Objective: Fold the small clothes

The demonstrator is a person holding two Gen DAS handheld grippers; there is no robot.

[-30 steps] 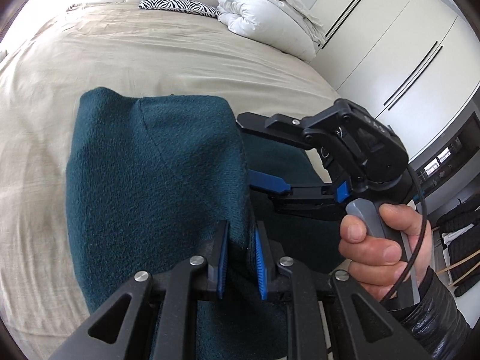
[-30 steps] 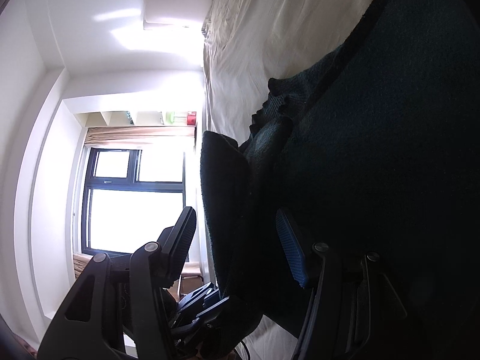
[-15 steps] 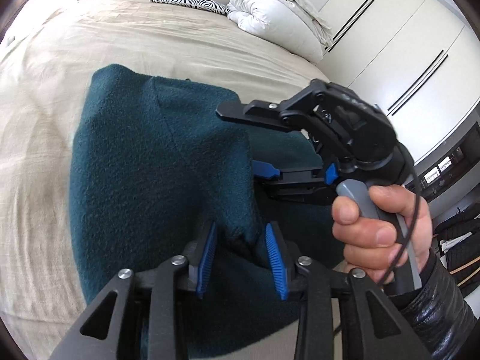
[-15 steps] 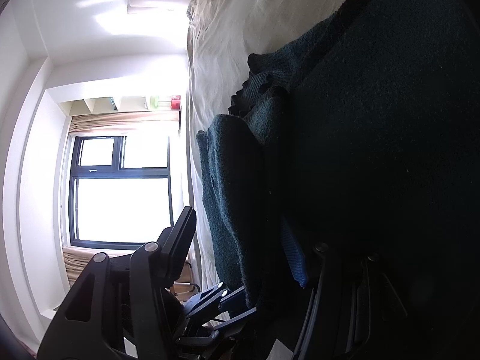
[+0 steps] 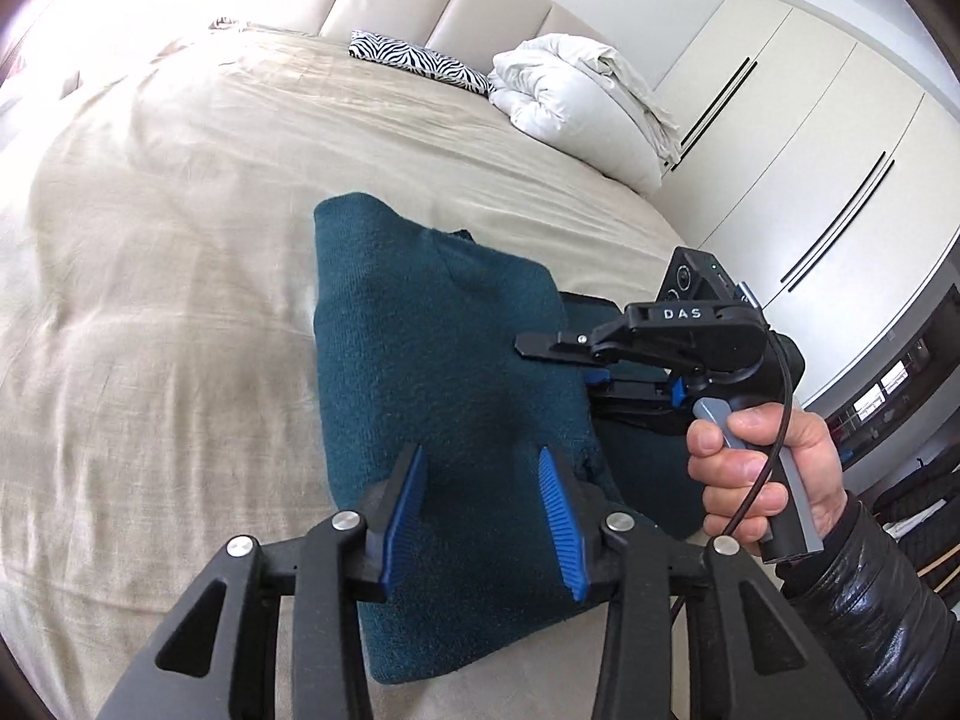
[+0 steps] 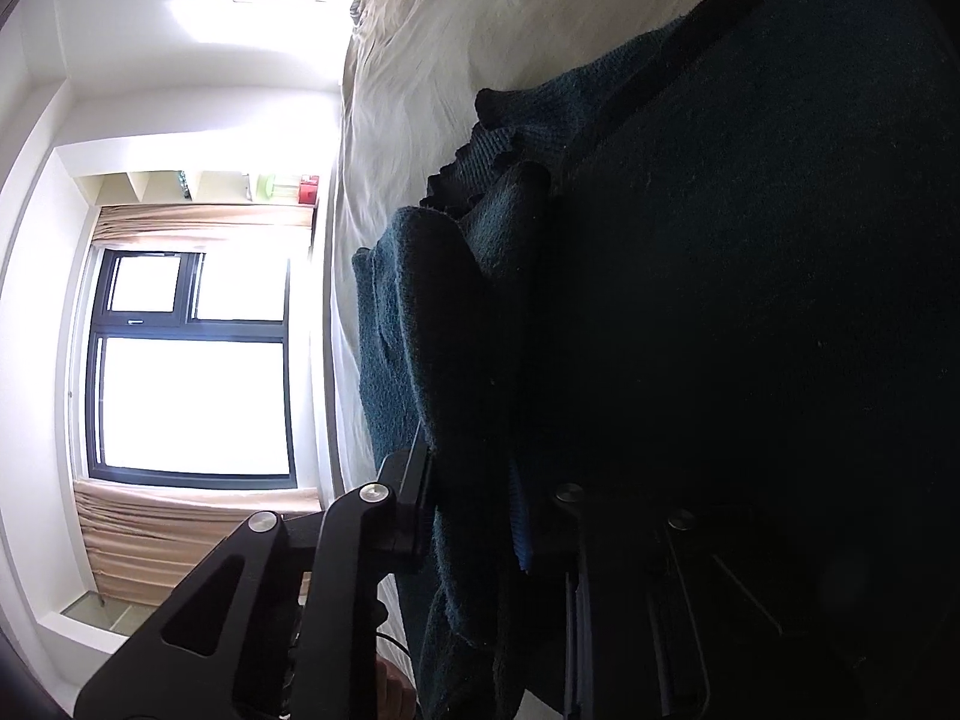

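Note:
A dark teal knit garment lies folded on the beige bed. My left gripper is open and empty, just above the garment's near part. My right gripper is turned on its side at the garment's right edge, held by a hand. In the right wrist view the right gripper has its jaws narrowed on a folded layer of the garment. The garment's underside is hidden.
A rolled white duvet and a zebra-print pillow lie at the bed's head. White wardrobe doors stand to the right. A bright window with curtains shows in the right wrist view.
My left gripper has opened, let go of the garment's fold and pulled back; the fold now lies flat. My right gripper's jaws have narrowed on the garment's edge.

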